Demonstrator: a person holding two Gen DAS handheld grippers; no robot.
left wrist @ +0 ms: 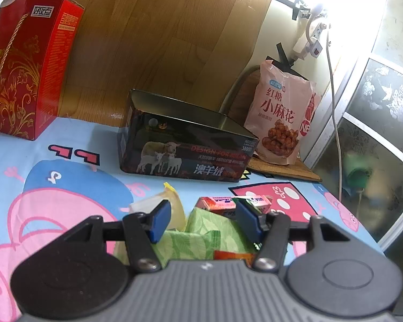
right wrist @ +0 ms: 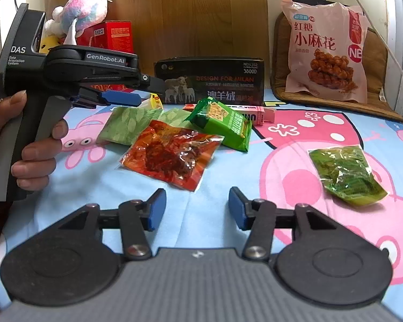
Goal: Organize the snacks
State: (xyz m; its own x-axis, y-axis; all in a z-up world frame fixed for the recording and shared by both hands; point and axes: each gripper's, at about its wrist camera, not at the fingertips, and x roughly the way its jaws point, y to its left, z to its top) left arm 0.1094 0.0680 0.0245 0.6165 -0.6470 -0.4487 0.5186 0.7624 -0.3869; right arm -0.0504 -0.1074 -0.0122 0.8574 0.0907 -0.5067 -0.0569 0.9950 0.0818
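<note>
Several snack packets lie on a cartoon sheet: pale green packets (right wrist: 126,127), a red packet (right wrist: 172,154), a bright green packet (right wrist: 223,122), a pink box (right wrist: 255,114) and a clear green packet (right wrist: 344,173) apart at the right. A dark open tin box (right wrist: 209,80) stands behind them. My left gripper (left wrist: 204,218) is open above the pale green packets (left wrist: 201,230), with the pink box (left wrist: 255,202) and tin (left wrist: 185,147) ahead. It also shows in the right wrist view (right wrist: 121,98). My right gripper (right wrist: 197,208) is open and empty, just short of the red packet.
A large pink snack bag (right wrist: 325,51) leans on a brown cushion (right wrist: 376,61) at the back right. A red gift box (left wrist: 27,61) stands at the back left with a plush toy (right wrist: 83,13) on it. White cables (left wrist: 333,80) hang by the glass door (left wrist: 376,123).
</note>
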